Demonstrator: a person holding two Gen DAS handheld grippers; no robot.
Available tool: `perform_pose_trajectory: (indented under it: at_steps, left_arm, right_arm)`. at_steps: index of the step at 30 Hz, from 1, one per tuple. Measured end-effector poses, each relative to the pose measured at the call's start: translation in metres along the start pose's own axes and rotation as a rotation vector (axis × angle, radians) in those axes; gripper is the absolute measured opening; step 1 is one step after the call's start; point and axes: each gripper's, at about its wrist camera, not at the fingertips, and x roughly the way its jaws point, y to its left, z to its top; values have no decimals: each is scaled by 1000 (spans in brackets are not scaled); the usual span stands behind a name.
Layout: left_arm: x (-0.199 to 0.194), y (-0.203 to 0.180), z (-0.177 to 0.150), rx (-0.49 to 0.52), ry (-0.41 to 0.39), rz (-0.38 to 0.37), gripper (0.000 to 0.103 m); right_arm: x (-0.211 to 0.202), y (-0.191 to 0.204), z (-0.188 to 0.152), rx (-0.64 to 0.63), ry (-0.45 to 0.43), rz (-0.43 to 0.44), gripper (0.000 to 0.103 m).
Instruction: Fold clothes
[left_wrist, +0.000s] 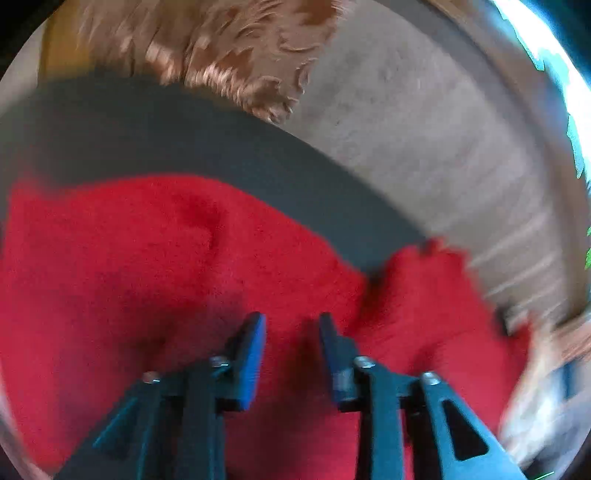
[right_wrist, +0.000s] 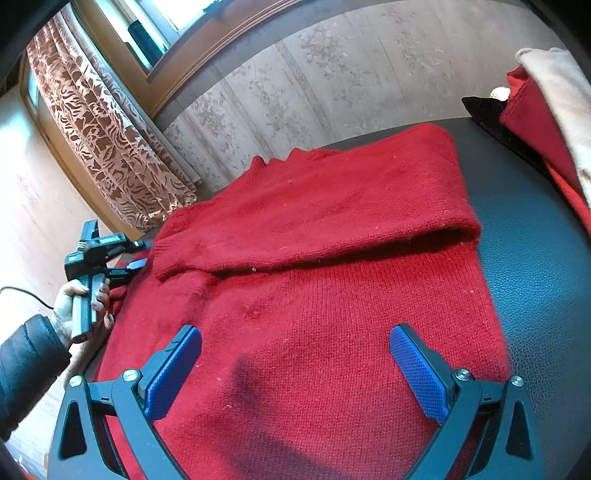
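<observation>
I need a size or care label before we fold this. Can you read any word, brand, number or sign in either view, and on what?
None: no readable text in either view.
Sweater: plain red knit, no tag or label showing.
Pile at the far right: no print visible.
Left gripper and right gripper: no markings legible.
Left wrist view is motion-blurred.

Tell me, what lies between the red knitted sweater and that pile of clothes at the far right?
Only a bare strip of the dark leather-like tabletop separates the red knitted sweater from the pile of clothes; the right wrist view shows it.
</observation>
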Motion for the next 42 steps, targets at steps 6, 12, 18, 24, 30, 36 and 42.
perform_pose_trajectory:
  at_steps: [6,12,18,24,30,36,42]
  left_arm:
    - [-11,5,12,-25,-40,286,26]
    - [-43,-70,-14,126,-35,-196,54]
    - [-20,-160,-32,511,-23,-66,55]
    - [18,-159,-27,474,70,-21,56]
    - [7,-163,-34,470,61,-16,14]
    - [-30,-161,-18,439,-67,-19,13]
    - [-23,-118,-11,317,-57,33,12]
  right_arm:
    - [1,1,0,-6,3,-7,103]
    - [1,-1,2,-3,1,2,103]
    - [1,2,1,-7,0,-8,103]
    - [5,8,1,-34,15,-50,103]
    - [11,17,2,-81,38,-115,103]
    - [13,18,2,-98,47,-137,103]
    - [13,16,0,-93,42,-131,103]
